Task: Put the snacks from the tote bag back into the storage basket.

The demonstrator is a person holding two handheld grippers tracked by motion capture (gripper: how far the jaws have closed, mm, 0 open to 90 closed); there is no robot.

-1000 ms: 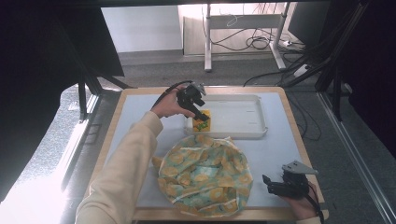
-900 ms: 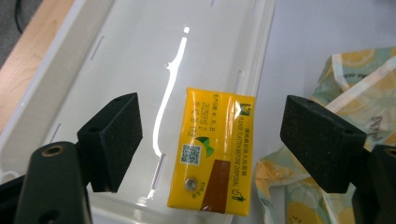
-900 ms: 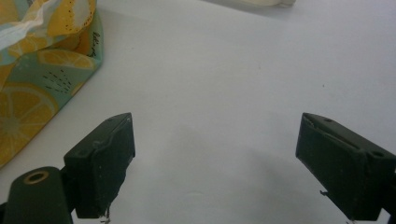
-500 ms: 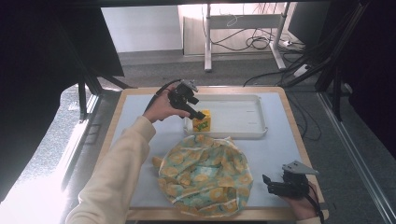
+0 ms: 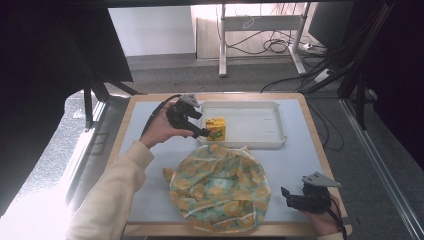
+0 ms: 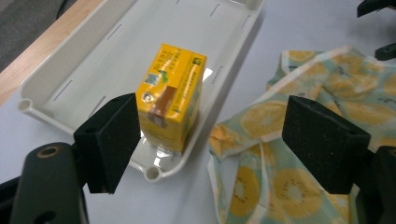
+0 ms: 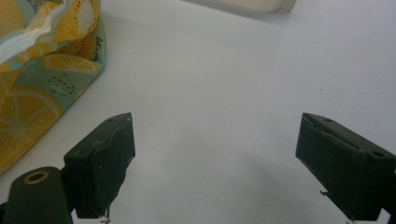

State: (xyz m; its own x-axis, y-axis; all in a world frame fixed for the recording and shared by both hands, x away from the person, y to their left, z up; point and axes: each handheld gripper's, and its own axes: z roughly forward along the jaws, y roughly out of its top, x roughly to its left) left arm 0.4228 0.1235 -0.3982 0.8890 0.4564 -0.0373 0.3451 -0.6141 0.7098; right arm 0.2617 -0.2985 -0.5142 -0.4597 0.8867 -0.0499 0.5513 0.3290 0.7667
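The carton (image 6: 170,95), yellow with print too small to read, stands upright in the white tray (image 6: 93,60) beside the lemon-print bag (image 6: 299,154). Left gripper (image 6: 210,140) has just opened, empty; right gripper (image 7: 215,163) gapes, empty.

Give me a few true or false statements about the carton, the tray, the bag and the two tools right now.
1. The carton stands upright in the tray. True.
2. The left tool is clamped on the carton. False: its jaws are open and the carton stands free beyond them.
3. The bag lies inside the tray. False: it lies on the table, in front of the tray.
4. The right tool is open with nothing between its jaws. True.
5. The carton is blue. False: it is yellow.
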